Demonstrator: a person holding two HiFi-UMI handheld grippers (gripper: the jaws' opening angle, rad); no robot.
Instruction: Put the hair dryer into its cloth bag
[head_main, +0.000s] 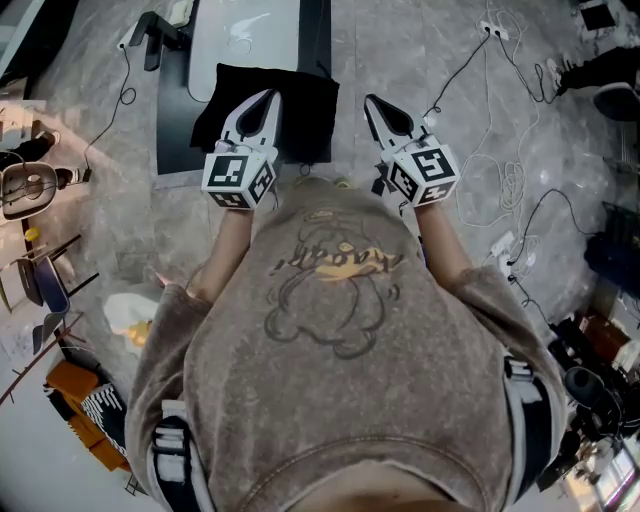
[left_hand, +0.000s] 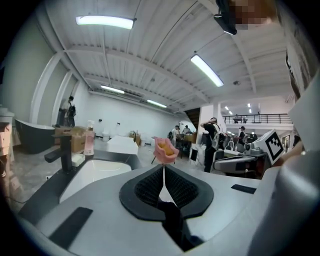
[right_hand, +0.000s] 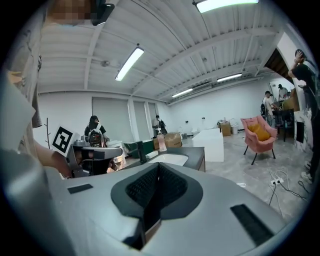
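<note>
Seen from above, a person in a grey printed T-shirt holds two claws out in front of the chest. Both point away, and each has a marker cube at its near end. The left claw is clenched: its ribbed black pads meet with only a hairline of light between them, and nothing is held. The right claw is clenched tight, also on nothing. The two are side by side and apart.

Below and just beyond them is a grey stone-look floor, with white cables trailing at the right. A dark counter stands ahead on the left. It holds a white sink with a black tap at its left. A black cloth — apparently the bag — lies over the counter's near edge. The left claw's tip overlaps it from above, and whether they touch cannot be told. The hair dryer cannot be made out in any view.

Farther off, the gripper views show a pink bottle on the counter and a pink armchair on the open floor. People stand near the far wall under strip lights on a white ribbed ceiling. Clutter at the head view's edges is too small to name.
</note>
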